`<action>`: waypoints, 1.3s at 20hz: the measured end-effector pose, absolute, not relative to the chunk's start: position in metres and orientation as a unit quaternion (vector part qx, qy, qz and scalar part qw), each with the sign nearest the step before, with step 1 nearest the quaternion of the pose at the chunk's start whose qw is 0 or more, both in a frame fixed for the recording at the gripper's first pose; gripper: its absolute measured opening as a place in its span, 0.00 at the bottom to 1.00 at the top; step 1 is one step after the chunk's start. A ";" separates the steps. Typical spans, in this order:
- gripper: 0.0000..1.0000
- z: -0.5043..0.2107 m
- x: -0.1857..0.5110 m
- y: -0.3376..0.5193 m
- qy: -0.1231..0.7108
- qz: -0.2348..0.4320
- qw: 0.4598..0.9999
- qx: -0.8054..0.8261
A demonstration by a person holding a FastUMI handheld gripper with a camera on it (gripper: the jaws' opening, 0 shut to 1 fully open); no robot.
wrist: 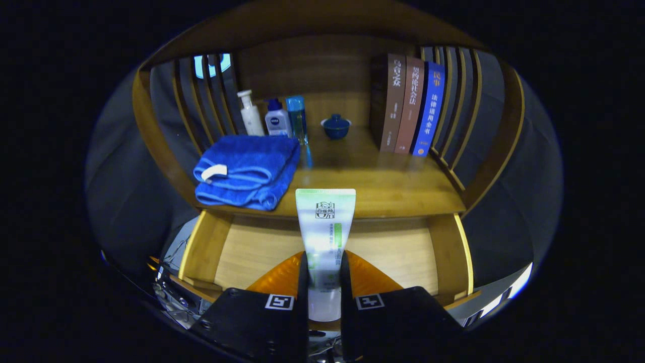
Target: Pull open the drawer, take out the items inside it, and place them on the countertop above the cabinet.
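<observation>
One item held: a tube is pinched by the gripper — both fingers pressed on its lower end.
Towel: folded on the countertop, left of the tube's free end.
Tube axis: pointed straight ahead, over the open drawer.
Countertop: beyond the fingers — a forward reach is judged needed.
Books: upright, far right.

Wood worktop carries a folded blue towel at its front left. Behind the towel: three bottles. Lidded blue cup mid-back, three upright books at right.
</observation>
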State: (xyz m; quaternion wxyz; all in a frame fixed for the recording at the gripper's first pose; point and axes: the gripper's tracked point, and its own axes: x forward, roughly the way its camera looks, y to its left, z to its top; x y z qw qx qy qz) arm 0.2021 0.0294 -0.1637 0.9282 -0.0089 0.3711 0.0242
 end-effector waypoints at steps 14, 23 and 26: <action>0.30 -0.186 0.344 0.012 0.432 0.007 0.902 -0.005; 0.46 -0.202 0.373 0.014 0.443 0.009 0.897 0.004; 0.79 -0.195 0.371 0.014 0.436 0.008 0.900 -0.004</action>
